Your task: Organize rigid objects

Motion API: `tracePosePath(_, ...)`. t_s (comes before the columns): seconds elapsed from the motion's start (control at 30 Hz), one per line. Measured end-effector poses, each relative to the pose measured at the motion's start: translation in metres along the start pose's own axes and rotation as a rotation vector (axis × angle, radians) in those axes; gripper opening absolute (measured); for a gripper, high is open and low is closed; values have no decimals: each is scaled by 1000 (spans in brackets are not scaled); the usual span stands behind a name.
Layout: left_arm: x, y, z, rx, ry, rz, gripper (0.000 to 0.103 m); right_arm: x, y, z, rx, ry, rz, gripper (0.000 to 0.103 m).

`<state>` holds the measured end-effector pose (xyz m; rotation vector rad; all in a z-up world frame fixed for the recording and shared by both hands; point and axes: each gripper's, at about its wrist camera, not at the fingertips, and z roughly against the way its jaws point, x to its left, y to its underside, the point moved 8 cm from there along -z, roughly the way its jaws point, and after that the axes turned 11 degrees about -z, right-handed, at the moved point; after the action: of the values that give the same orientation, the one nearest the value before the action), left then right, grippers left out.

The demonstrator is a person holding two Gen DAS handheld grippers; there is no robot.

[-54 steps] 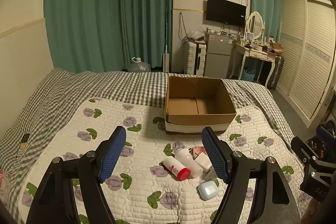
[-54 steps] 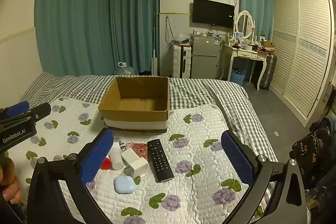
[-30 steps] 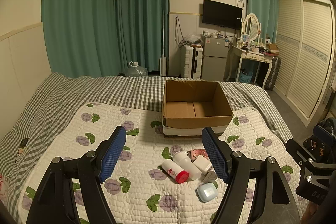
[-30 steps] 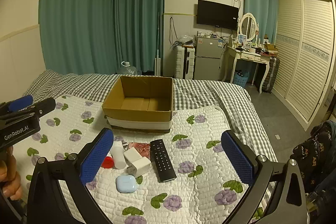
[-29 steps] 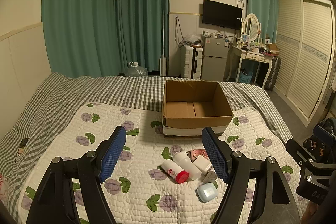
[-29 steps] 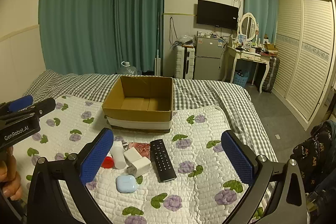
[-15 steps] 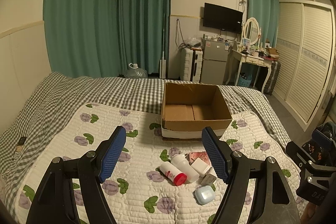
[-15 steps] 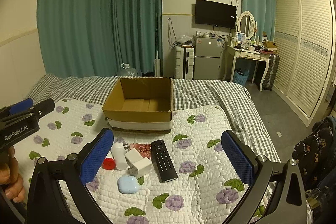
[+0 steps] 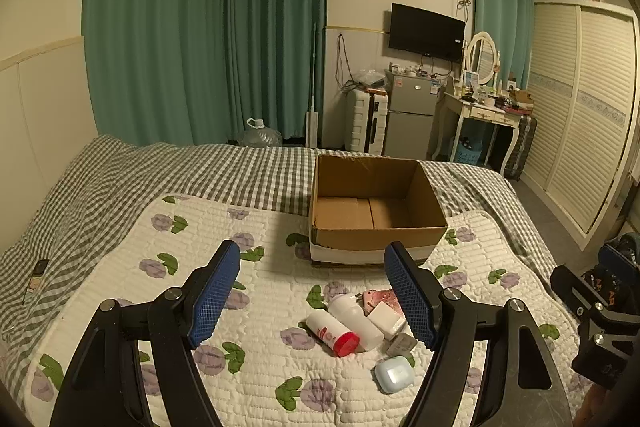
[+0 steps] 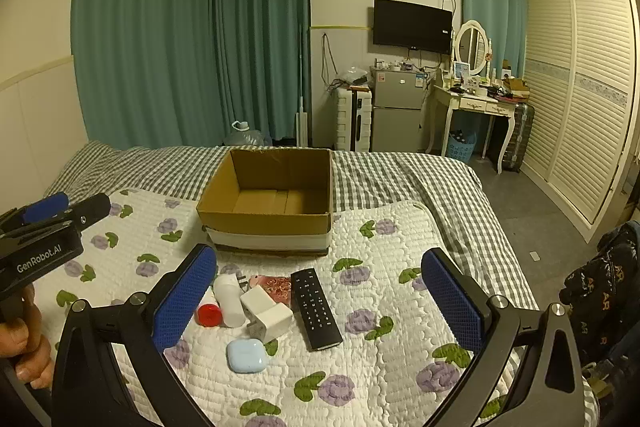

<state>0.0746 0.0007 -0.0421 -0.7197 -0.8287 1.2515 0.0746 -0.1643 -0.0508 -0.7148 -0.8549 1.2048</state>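
An open, empty cardboard box stands on the bed. In front of it lies a cluster: a white bottle with a red cap, a plain white bottle, white chargers, a pale blue earbud case, a pink card and a black remote. My left gripper is open and empty above the quilt, short of the cluster. My right gripper is open and empty above the remote.
The floral quilt covers a grey checked bedspread. A small dark object lies at the bed's left edge. Beyond the bed stand a fridge, a dressing table and a wardrobe.
Both grippers have drawn back and risen slightly, so the box and cluster sit a little lower and farther in view. Both stay open; no object has moved.
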Motion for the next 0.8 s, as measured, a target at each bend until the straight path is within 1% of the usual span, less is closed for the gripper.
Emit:
tracePosePath(0.57, 3, 2, -8, -2, -11, -8, 77, 0, 1, -7, 1, -5, -2, 103)
tracePosePath(0.8, 1, 3, -11, 1, 0, -9, 77, -2, 0, -9, -1, -7, -5, 103)
